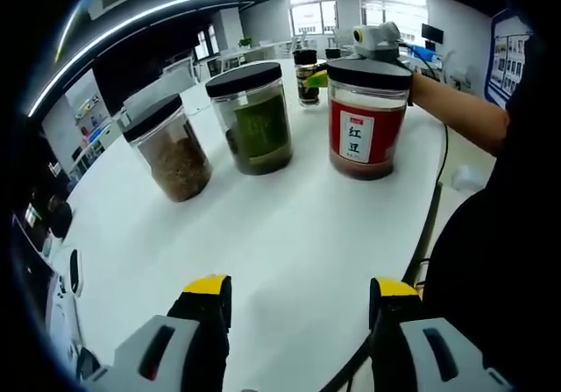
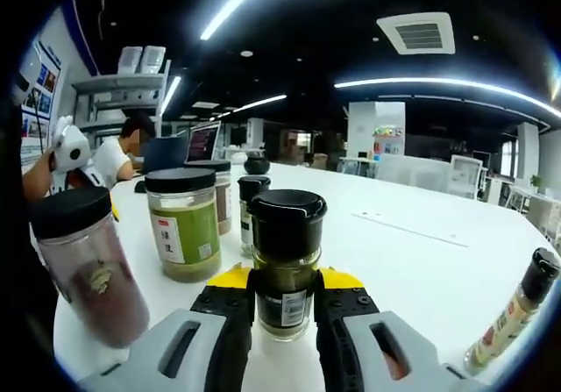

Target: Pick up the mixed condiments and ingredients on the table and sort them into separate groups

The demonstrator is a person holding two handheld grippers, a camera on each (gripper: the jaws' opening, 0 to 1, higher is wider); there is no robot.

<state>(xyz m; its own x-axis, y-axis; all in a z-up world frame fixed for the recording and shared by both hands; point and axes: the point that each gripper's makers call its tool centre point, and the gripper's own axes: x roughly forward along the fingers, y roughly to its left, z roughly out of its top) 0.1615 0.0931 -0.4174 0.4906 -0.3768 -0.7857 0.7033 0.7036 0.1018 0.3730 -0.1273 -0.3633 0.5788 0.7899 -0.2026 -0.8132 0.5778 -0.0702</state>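
Three big black-lidded jars stand in a row on the white table (image 1: 263, 243): brown contents (image 1: 175, 151), green contents (image 1: 256, 122) and red beans (image 1: 366, 120). My left gripper (image 1: 298, 291) is open near the table's front edge, well short of them, with nothing between its jaws. Behind the row, a small dark jar (image 1: 307, 78) is held by my right gripper (image 1: 317, 78). In the right gripper view, the right gripper (image 2: 285, 282) is shut on that small jar (image 2: 285, 269). The green jar (image 2: 184, 225) and red bean jar (image 2: 83, 260) stand to its left.
A slim spice bottle (image 2: 513, 309) leans at the lower right. Another small black-lidded bottle (image 2: 252, 199) and a jar (image 2: 221, 195) stand behind the green jar. A person's arm (image 1: 456, 107) reaches in from the right. A cable (image 1: 429, 225) runs along the table edge.
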